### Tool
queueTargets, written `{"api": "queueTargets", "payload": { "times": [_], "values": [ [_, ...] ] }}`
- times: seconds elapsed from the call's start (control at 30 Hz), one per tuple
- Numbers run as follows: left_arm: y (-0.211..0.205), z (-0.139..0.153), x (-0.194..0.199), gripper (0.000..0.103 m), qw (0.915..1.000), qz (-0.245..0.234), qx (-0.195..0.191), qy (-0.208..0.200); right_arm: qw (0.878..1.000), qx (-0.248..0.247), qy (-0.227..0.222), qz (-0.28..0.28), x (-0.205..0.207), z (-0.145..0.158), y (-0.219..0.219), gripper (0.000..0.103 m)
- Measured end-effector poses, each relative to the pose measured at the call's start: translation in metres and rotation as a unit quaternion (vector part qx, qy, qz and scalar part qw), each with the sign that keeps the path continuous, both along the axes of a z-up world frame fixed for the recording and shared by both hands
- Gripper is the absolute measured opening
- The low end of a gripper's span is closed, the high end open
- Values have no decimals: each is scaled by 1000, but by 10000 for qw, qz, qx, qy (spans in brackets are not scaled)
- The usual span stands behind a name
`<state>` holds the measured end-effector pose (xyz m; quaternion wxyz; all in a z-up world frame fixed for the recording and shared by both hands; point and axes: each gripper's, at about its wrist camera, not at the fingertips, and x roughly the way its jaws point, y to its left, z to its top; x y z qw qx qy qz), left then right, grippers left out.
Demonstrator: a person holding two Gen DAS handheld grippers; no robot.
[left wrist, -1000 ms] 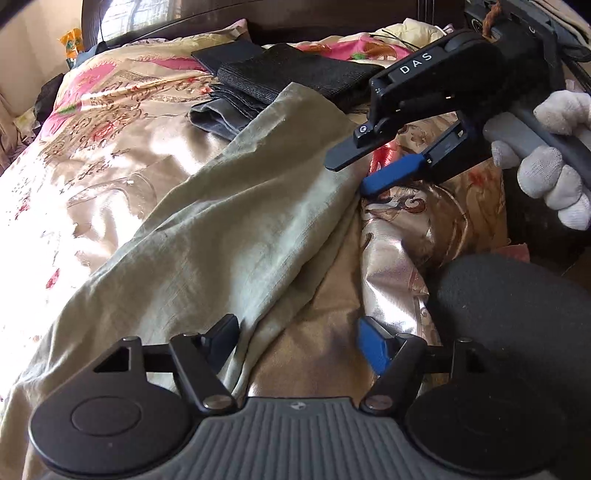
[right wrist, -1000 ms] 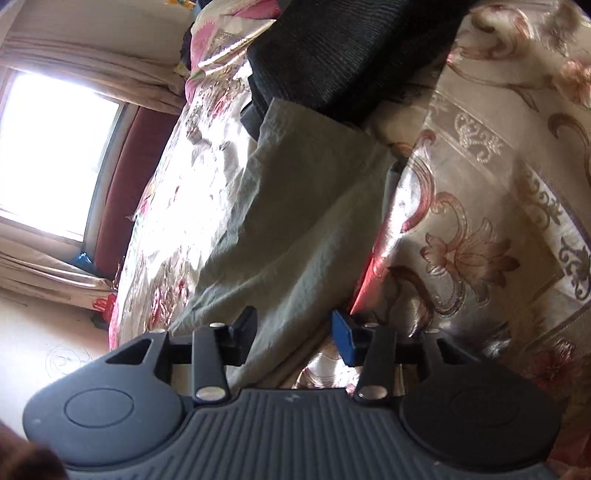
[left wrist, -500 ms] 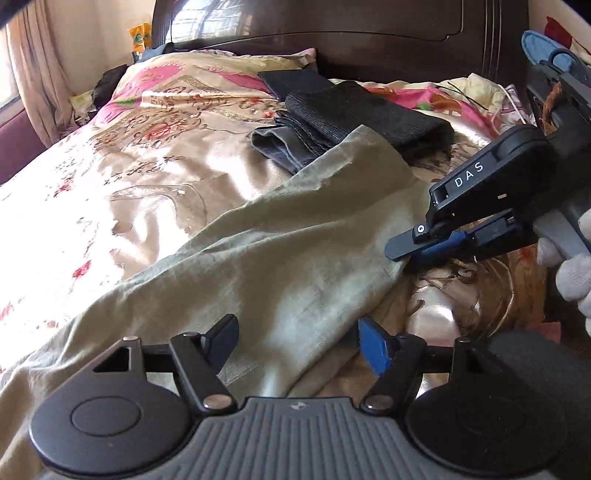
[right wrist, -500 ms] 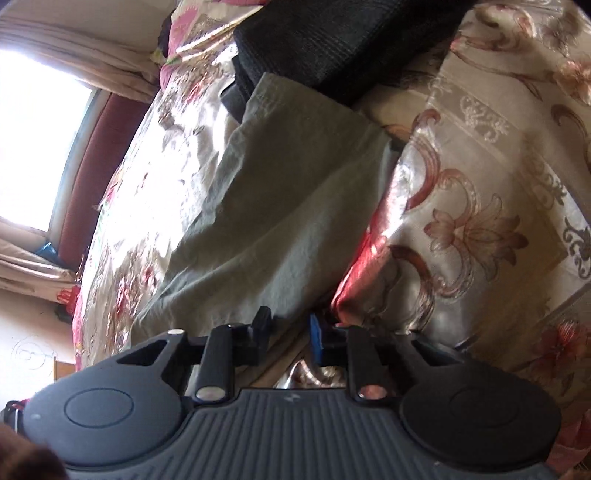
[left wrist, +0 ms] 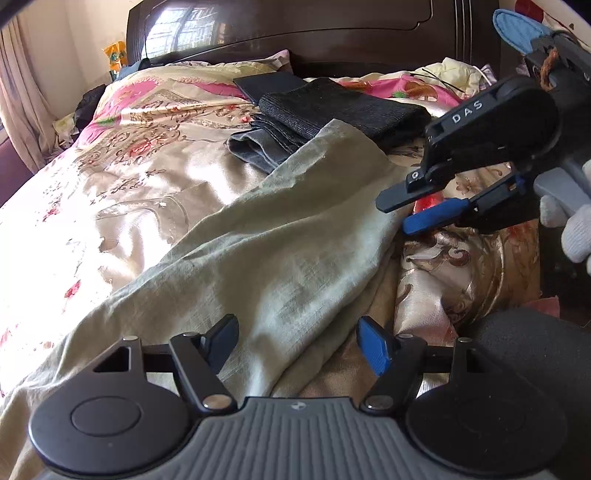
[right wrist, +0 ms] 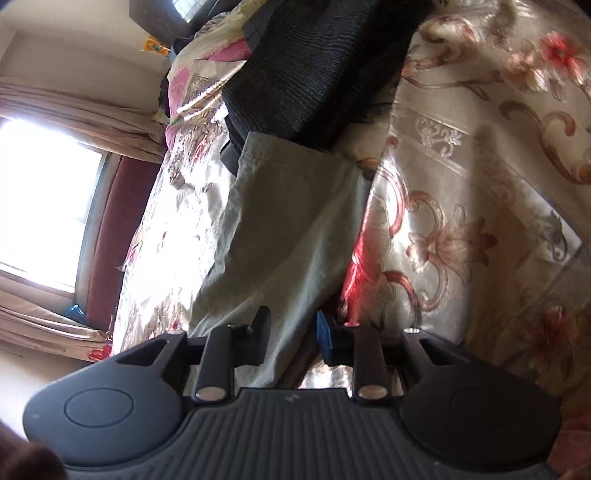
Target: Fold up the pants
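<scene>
Left wrist view shows the pale sage-green linen-like pants (left wrist: 280, 236) lying lengthwise across the bed with its shiny floral satin bedspread (left wrist: 122, 192), running from the lower left of the frame up to the centre right, where their far end rests against a stack of folded dark garments (left wrist: 332, 110) under the dark wooden headboard (left wrist: 332, 33). At the bottom of the frame the left hand-held gripper (left wrist: 297, 341) hovers with its fingers spread wide over the near fabric, holding nothing. At right centre the right hand-held gripper (left wrist: 410, 206), held by a white-gloved hand (left wrist: 569, 225), sits at the right edge of the pants with its black and blue fingers partly apart; whether cloth lies between them cannot be told from here. Right wrist view has the pants (right wrist: 288, 236) filling the centre, and the right hand-held gripper (right wrist: 291, 339) straddles their edge with a moderate gap, not visibly clamped. The cloth looks light, soft and limp, wrinkling readily and likely to slide on the slick satin, so I judge the hemmed far end and the side seam the firmest places to pinch.
</scene>
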<state>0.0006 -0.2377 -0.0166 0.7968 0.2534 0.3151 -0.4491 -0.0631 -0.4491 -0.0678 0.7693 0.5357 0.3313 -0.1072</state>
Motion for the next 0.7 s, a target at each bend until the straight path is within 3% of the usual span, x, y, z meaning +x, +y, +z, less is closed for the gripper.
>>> {"api": "queueTargets", "payload": {
  "times": [0.1,0.27,0.43,0.5,0.57,0.7],
  "values": [
    [1,-3,0,84,10000,12,41,18,9992,-174,304,199,13,1,3,33],
    [0,-3,1,84,10000,62,21,66,9994,-42,298,146,33,-17,3,32],
    [1,1,1,84,10000,54,-2,-41,9998,-23,168,64,1,-7,2,24],
    [1,-1,4,84,10000,52,-26,79,9996,133,213,112,2,-2,3,30],
    [0,-3,5,85,9999,78,28,78,9987,189,270,392,19,2,5,54],
    [3,-2,4,85,9999,154,15,66,9947,44,604,836,52,2,20,62]
  ]
}}
